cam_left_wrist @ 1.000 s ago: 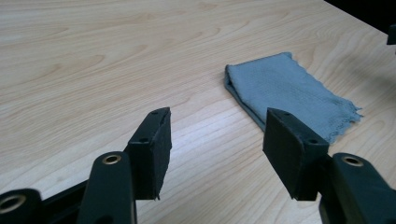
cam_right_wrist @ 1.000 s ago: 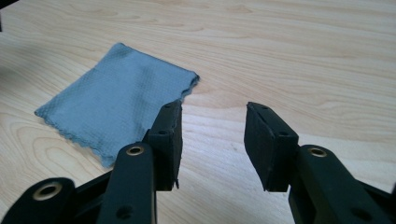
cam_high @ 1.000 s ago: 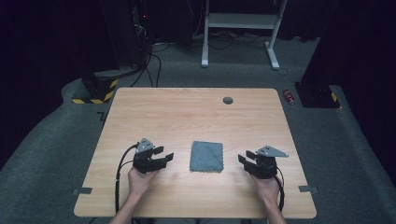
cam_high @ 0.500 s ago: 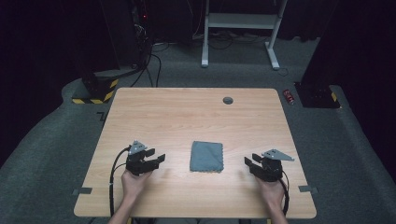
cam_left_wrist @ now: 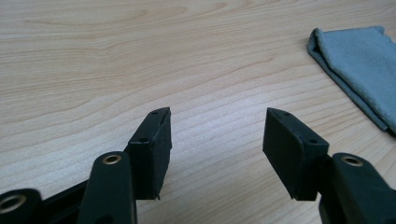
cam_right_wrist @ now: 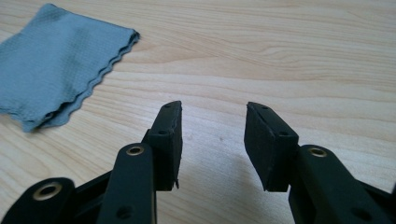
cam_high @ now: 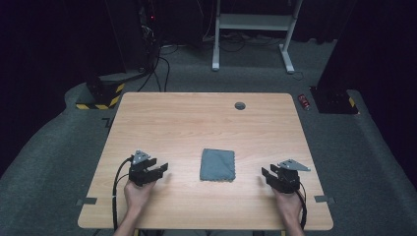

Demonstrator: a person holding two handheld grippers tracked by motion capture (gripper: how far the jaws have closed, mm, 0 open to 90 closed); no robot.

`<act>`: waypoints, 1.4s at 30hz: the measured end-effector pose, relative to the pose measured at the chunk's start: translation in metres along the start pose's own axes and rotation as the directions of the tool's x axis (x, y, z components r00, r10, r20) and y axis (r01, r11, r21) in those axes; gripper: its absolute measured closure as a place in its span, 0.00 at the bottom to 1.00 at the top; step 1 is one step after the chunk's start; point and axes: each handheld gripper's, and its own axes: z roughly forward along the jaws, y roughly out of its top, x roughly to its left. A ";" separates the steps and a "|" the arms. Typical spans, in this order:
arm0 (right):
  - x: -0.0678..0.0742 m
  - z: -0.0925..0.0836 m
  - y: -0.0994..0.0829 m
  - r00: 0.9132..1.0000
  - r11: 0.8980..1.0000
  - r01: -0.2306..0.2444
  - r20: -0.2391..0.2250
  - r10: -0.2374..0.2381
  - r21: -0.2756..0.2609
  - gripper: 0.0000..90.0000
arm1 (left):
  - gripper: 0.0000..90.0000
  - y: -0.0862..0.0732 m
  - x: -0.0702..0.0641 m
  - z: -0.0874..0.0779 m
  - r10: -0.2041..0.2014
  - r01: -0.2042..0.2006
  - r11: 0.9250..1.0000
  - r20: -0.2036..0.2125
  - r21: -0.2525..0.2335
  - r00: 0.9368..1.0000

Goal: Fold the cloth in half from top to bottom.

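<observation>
Lab or test room: dark walls, grey carpet floor (cam_high: 59, 162), light wooden table (cam_high: 187, 123), black equipment rack with red light (cam_high: 147, 29), floor cables (cam_high: 162, 69), yellow-black hazard-striped base (cam_high: 101, 96), white metal stand (cam_high: 253, 29).

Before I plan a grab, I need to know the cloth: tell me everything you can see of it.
The cloth is a small grey-blue piece, folded into a near-square of several layers, with a fine waffle-like weave and wavy cut edges along one side. It lies flat on the wooden table, toward the near side, between the two grippers and apart from both. Nothing touches it but the tabletop. The left gripper view shows its folded edge; the right gripper view shows its wavy layered edge.
</observation>
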 end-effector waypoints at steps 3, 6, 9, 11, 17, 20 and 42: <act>-0.001 0.002 -0.001 1.000 1.000 0.008 0.015 -0.008 0.010 0.63 | 0.47 -0.001 0.001 0.001 0.001 -0.001 1.000 -0.020 0.002 1.000; -0.001 0.003 -0.003 0.999 1.000 0.015 0.034 -0.016 0.021 0.63 | 0.47 -0.003 0.002 0.001 0.005 -0.005 1.000 -0.037 0.008 0.999; -0.003 0.004 -0.005 0.999 0.999 0.019 0.047 -0.020 0.027 0.63 | 0.47 -0.004 0.002 0.002 0.011 -0.010 1.000 -0.051 0.011 0.999; -0.003 0.004 -0.005 0.999 0.999 0.013 0.052 -0.014 0.030 0.63 | 0.47 -0.005 0.003 0.002 0.014 -0.013 1.000 -0.062 0.016 0.998; -0.003 0.006 -0.006 0.997 0.999 0.024 0.069 -0.026 0.041 0.63 | 0.47 -0.006 0.003 0.004 0.019 -0.018 1.000 -0.079 0.020 0.997; -0.004 0.006 -0.006 0.997 0.999 0.026 0.078 -0.030 0.044 0.63 | 0.47 -0.007 0.003 0.005 0.034 -0.031 0.999 -0.092 0.027 0.995; -0.006 0.008 -0.006 0.993 0.997 0.033 0.109 -0.040 0.067 0.53 | 0.42 -0.007 -0.003 0.009 0.091 -0.084 0.995 -0.123 0.058 0.988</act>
